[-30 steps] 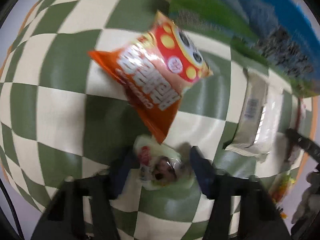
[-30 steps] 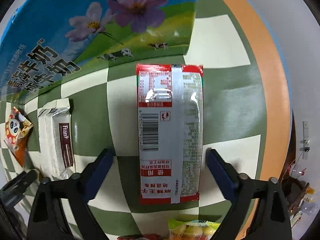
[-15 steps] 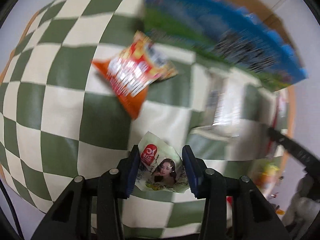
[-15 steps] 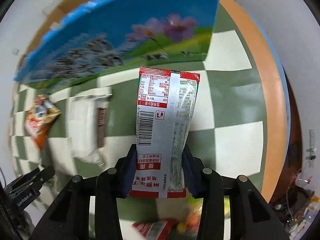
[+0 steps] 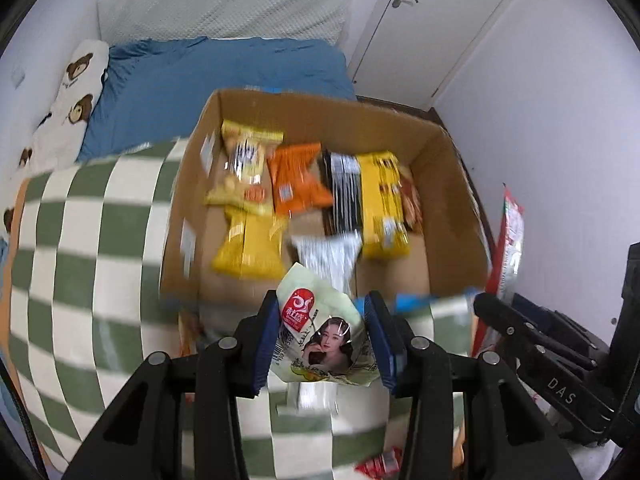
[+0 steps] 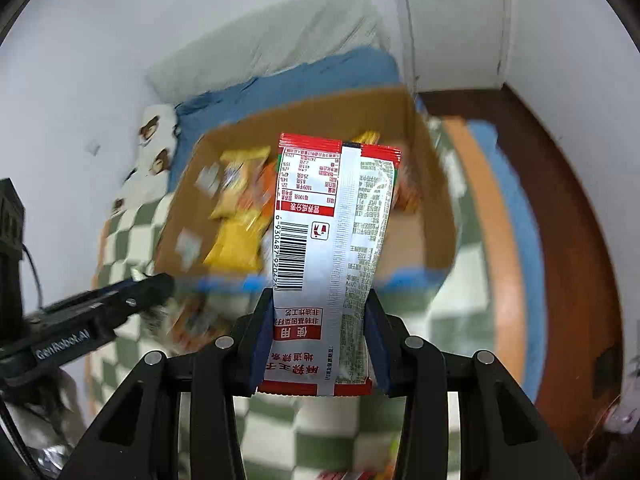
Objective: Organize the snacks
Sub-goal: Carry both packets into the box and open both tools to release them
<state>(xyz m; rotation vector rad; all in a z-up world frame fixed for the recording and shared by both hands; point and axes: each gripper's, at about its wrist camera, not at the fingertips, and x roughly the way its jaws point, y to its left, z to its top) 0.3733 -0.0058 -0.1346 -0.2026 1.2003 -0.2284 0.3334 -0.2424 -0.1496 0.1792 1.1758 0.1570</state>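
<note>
Your work surface is a table under a green-and-white checked cloth point(image 5: 76, 240); the right wrist view shows its rounded orange rim point(image 6: 486, 216) with a blue band outside it. An open cardboard box point(image 5: 448, 184) stands directly on the cloth, its outer face printed blue along the near edge. You have loose packets on the cloth in front of the box: a blurred orange one point(image 5: 188, 332) by the near left corner and a red-and-white one point(image 5: 380, 466) at the bottom edge of the left wrist view. Behind the table is a bed with a blue sheet point(image 5: 208, 76).
</note>
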